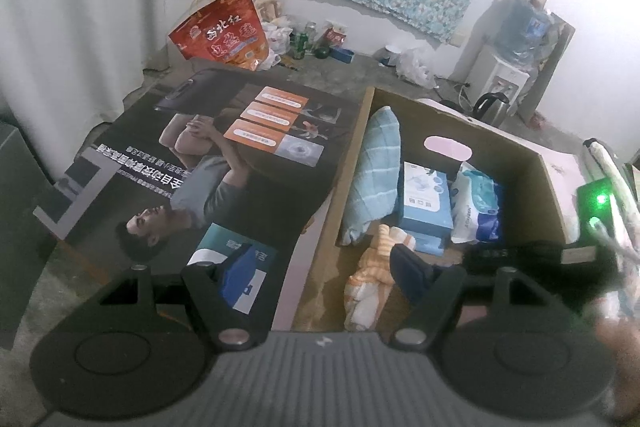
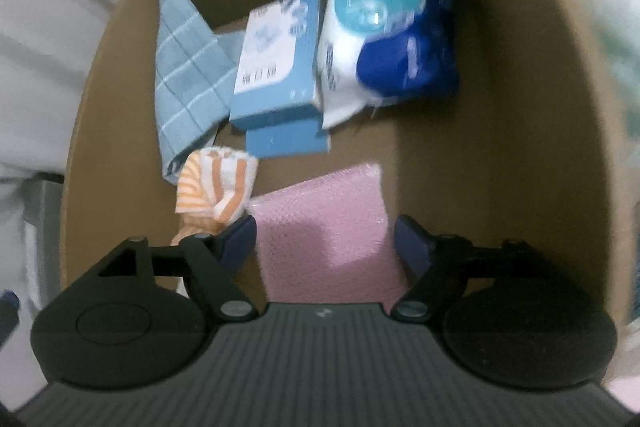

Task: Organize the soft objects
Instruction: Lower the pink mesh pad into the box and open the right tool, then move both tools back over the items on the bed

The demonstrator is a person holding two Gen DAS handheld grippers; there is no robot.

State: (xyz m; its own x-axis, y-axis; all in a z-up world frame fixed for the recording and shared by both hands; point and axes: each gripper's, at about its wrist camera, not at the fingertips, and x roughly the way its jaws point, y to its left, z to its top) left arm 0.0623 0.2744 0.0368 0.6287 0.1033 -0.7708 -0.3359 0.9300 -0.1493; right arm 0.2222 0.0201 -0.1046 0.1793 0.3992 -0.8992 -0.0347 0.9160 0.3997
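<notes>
Blur softens carton (image 2: 500,87); right hand-held gripper (image 2: 325,247) spread over pink pad (image 2: 320,211); left (image 1: 320,275) spread

I saw a brown cardboard box (image 2: 500,67) holding a light-blue checked towel (image 2: 188,75), an orange-and-white striped cloth (image 2: 216,187), a plain pink pad (image 2: 324,223), pale-blue cartons (image 2: 276,67) and a white-and-blue wipes pack (image 2: 384,39)

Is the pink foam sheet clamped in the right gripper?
No: the right gripper stands open over the pink foam sheet, pads clear of it.
</notes>
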